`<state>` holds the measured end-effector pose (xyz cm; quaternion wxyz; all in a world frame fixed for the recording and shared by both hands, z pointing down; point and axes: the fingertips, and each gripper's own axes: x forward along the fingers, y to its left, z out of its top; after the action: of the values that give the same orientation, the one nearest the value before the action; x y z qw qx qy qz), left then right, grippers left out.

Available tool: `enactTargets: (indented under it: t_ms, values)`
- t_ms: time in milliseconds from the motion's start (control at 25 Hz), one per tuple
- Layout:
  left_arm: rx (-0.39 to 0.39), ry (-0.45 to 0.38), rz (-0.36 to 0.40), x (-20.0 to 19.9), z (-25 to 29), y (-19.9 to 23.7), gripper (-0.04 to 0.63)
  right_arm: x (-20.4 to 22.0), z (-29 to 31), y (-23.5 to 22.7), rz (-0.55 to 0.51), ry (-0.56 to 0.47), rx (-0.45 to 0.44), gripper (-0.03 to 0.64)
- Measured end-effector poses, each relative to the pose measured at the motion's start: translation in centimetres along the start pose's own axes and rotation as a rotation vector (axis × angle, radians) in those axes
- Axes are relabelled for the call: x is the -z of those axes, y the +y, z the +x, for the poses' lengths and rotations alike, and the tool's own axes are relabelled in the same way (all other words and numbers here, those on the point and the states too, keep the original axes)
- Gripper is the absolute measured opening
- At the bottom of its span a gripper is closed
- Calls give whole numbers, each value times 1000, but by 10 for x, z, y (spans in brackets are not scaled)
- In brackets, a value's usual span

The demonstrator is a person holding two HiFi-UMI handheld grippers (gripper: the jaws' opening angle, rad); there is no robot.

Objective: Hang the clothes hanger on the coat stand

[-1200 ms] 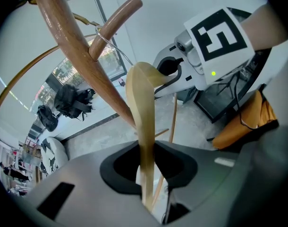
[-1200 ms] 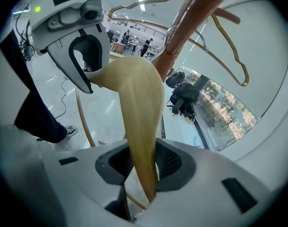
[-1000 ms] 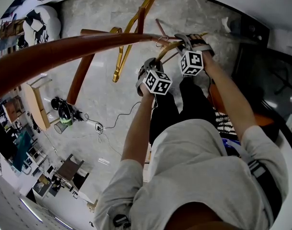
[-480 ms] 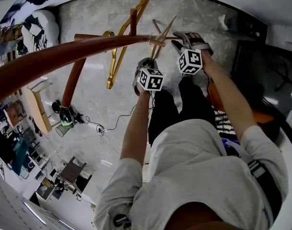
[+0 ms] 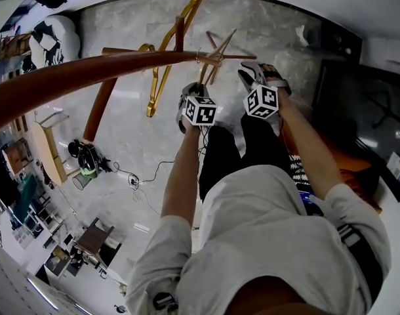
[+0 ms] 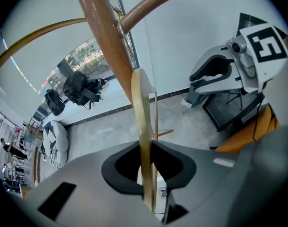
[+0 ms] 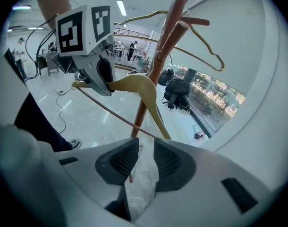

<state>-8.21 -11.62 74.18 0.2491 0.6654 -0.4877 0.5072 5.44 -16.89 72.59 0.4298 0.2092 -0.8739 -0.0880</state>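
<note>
Now left tongs (image 6: 145,150), just tightened, grip the wooden hanger (image 6: 140,109); right tongs (image 7: 146,158), just narrowing, hold nothing.

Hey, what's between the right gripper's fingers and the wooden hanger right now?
Nothing. The right gripper view shows the right gripper with its fingers apart and empty, though they have just been closing. Only bare air lies before the wooden hanger.

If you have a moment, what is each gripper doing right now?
Left gripper: closed on the wooden hanger; its jaws have just been closing.
Right gripper: open, nothing between its jaws, though they have just been closing.
</note>
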Motion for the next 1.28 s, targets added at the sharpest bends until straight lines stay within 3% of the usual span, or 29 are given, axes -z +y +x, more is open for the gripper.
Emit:
enactTargets:
  t_ms: [240, 440, 680, 880, 1000, 1280]
  values:
    - [-49, -62, -27, -9, -9, 4, 67, -3, -15, -8, 123, 0, 83, 37]
    - [-77, -79, -22, -18, -23, 7, 67, -5, -32, -18, 187, 15, 127, 26]
    - [-125, -162, -55, -17, -50, 12, 67, -26, -50, -23, 231, 7, 187, 15]
    - [-44, -262, -152, -11, -73, 0, 66, -48, -68, -8, 257, -6, 219, 9]
    - [-6, -332, -167, -11, -93, 1, 40, -62, -77, 0, 279, -5, 248, 5]
    - [60, -481, -250, 23, -146, 24, 9, -119, -109, 28, 449, -57, 322, 5]
